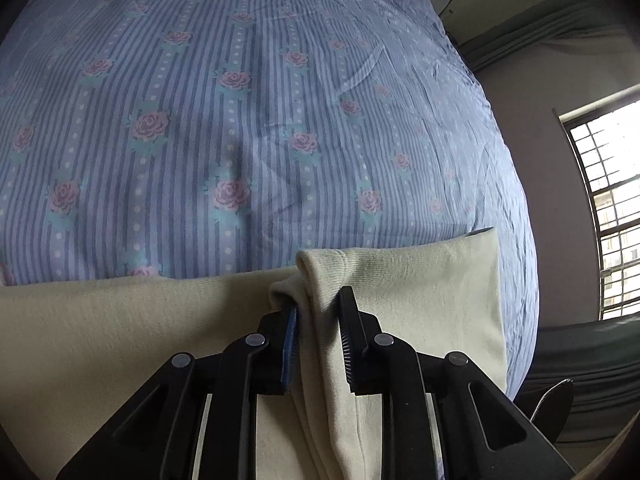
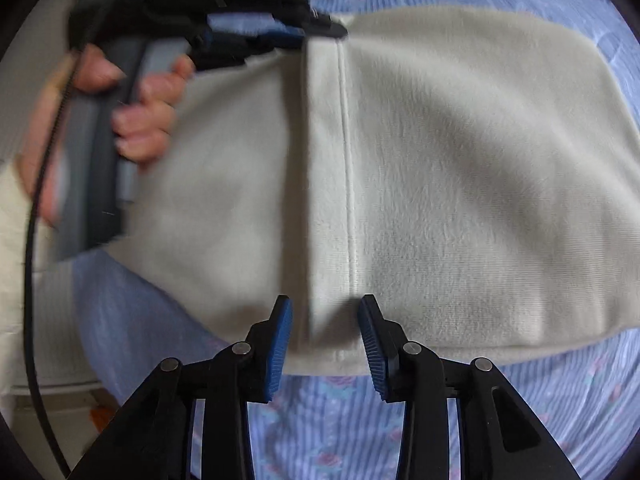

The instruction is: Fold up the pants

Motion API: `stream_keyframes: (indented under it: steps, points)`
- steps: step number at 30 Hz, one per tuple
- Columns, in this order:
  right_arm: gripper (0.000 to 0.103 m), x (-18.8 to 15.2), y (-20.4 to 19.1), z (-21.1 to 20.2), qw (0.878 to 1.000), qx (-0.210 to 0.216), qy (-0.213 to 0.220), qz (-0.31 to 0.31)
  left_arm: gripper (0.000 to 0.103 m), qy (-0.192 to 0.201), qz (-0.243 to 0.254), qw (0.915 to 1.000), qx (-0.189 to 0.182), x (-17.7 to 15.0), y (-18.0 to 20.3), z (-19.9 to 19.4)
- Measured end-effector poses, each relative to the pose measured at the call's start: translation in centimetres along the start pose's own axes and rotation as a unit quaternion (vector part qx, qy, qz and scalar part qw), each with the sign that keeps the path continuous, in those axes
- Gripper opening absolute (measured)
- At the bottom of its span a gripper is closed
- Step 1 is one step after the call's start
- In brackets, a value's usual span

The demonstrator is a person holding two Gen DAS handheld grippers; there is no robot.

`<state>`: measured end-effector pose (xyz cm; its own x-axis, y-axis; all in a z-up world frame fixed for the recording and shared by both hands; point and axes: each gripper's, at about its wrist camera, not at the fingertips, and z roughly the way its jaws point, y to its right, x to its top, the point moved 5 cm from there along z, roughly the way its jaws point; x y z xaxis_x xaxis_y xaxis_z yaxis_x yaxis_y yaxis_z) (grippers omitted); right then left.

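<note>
Cream pants [image 2: 460, 168] lie folded on a bed with a blue striped, rose-patterned sheet [image 1: 224, 120]. In the left wrist view my left gripper [image 1: 318, 304] is shut on a bunched fold of the pants [image 1: 320, 280]. The rest of the pants [image 1: 120, 332] spreads flat beneath it. In the right wrist view my right gripper [image 2: 325, 316] is open, its blue pads either side of the near edge of the pants by a seam [image 2: 348, 200]. The left gripper [image 2: 320, 28] shows at the far edge, held by a hand [image 2: 140, 120].
The bed's right edge [image 1: 516, 216] drops off toward a wall and a barred window [image 1: 612, 208]. A black cable [image 2: 32, 240] hangs from the left tool. Floor shows at the lower left of the right wrist view [image 2: 52, 404].
</note>
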<state>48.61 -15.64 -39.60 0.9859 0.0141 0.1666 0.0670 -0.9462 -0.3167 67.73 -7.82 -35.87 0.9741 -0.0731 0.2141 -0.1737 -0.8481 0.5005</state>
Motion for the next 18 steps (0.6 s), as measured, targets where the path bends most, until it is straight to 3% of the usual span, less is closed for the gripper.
stream_keyframes:
  steps: [2,4,5,7,10,12,14,16,18]
  points:
    - [0.017,-0.1,0.3,-0.4,1.000,0.014,0.000,0.006,0.022,-0.002,0.006,1.0000,0.003,0.1,0.2,0.0]
    - [0.007,-0.3,0.2,-1.2,0.998,0.055,-0.001,0.013,0.024,0.005,0.013,0.9999,0.007,0.2,0.3,-0.3]
    - [0.007,-0.3,0.0,-1.3,0.998,0.062,-0.004,0.014,0.025,0.009,0.014,0.9998,0.013,0.3,0.1,-0.5]
    - [0.004,-0.3,-0.4,-0.8,0.997,0.076,-0.017,0.008,0.036,0.027,0.012,0.9989,0.037,0.6,-0.7,-1.0]
    - [0.004,-0.6,-1.1,0.7,0.993,0.101,-0.054,0.025,0.033,0.045,-0.001,0.9959,0.078,1.3,-2.5,-1.9]
    - [0.005,-0.5,-1.6,0.5,0.993,0.103,-0.048,0.027,0.033,0.048,0.007,0.9949,0.089,1.3,-2.9,-2.7]
    - [0.009,-0.4,-2.3,-0.6,0.996,0.085,-0.036,0.011,0.041,0.052,0.025,0.9952,0.079,0.6,-2.6,-4.4]
    - [0.035,-0.1,-2.4,-2.4,0.998,0.059,-0.017,-0.014,0.060,0.068,0.038,0.9941,0.076,-0.7,-2.5,-6.9]
    - [0.048,0.4,-2.5,-4.5,0.999,0.027,0.012,-0.039,0.064,0.089,0.052,0.9913,0.081,-2.4,-2.5,-9.8]
